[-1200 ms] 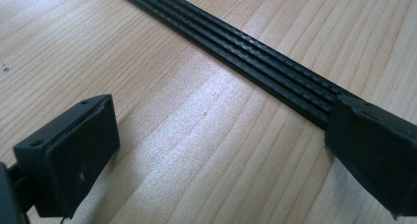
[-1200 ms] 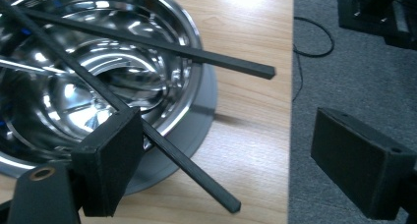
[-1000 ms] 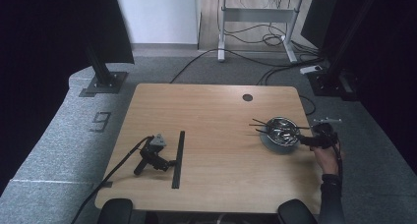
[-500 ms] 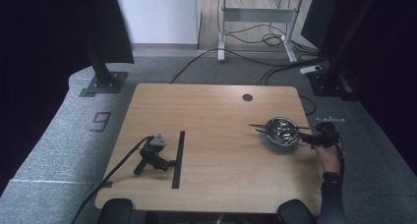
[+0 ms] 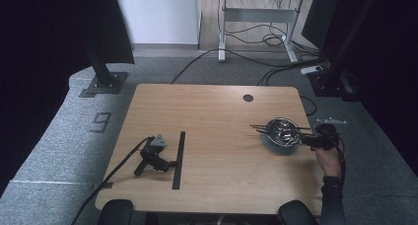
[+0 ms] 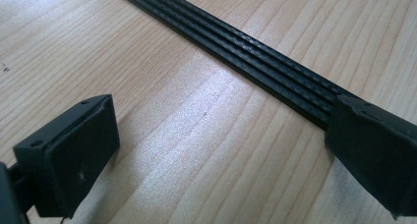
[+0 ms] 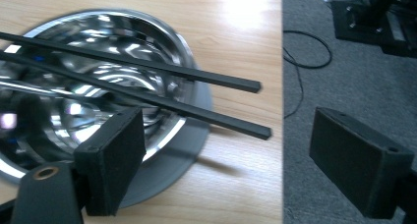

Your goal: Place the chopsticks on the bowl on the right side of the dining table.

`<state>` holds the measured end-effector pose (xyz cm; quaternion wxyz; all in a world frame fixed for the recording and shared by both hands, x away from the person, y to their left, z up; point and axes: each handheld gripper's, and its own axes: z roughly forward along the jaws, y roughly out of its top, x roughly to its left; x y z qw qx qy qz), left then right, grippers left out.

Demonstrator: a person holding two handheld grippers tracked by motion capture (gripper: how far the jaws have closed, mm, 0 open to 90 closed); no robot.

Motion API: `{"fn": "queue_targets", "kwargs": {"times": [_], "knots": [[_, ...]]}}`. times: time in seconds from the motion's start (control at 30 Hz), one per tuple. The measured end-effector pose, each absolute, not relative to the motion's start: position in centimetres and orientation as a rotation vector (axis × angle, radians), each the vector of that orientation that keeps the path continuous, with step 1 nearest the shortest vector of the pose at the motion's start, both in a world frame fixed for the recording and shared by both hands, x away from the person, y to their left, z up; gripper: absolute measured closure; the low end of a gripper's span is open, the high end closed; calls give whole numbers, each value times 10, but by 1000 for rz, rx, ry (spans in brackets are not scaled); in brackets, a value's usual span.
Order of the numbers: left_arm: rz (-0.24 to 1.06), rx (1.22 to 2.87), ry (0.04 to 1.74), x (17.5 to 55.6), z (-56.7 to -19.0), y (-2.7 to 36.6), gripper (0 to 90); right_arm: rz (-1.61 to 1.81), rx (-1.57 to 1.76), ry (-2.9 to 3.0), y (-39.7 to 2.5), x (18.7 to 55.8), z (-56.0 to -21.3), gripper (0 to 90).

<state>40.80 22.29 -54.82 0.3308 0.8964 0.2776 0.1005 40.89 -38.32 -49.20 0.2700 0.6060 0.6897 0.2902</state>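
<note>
The right gripper (image 7: 223, 160), jaws spread and empty, faces two chopsticks (image 7: 147, 86) lying across the steel bowl (image 7: 88, 57) ahead; a hasty clamp could roll them off.

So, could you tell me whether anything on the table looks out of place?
Mildly: the two black chopsticks lie across the steel bowl, their ends jutting past its rim. The left gripper lies unattended on the table beside a black strip. Nothing spilled or damaged.
</note>
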Motion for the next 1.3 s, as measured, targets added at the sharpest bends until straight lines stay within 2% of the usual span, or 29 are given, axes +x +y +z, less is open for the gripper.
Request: {"fn": "queue_targets", "kwargs": {"times": [0.1, 0.2, 0.33, 0.5, 0.67, 0.87, 1.3], "knots": [[263, 2345, 726, 408, -548, 223, 0, 804, 1599, 1893, -374, 405, -485, 168], [264, 2345, 725, 408, -548, 223, 0, 819, 1559, 1928, -363, 404, -480, 230], [263, 2344, 725, 408, -548, 223, 0, 852, 1520, 1968, -348, 403, -476, 364], [264, 2345, 725, 408, -548, 223, 0, 923, 1455, 2032, -332, 405, -478, 603], [263, 2345, 725, 408, -548, 223, 0, 944, 1434, 2055, -319, 410, -487, 707], [263, 2345, 726, 408, -548, 223, 0, 909, 1420, 2070, -309, 418, -498, 745], [263, 2344, 726, 408, -548, 223, 0, 902, 1389, 2089, -299, 428, -509, 744]]}}
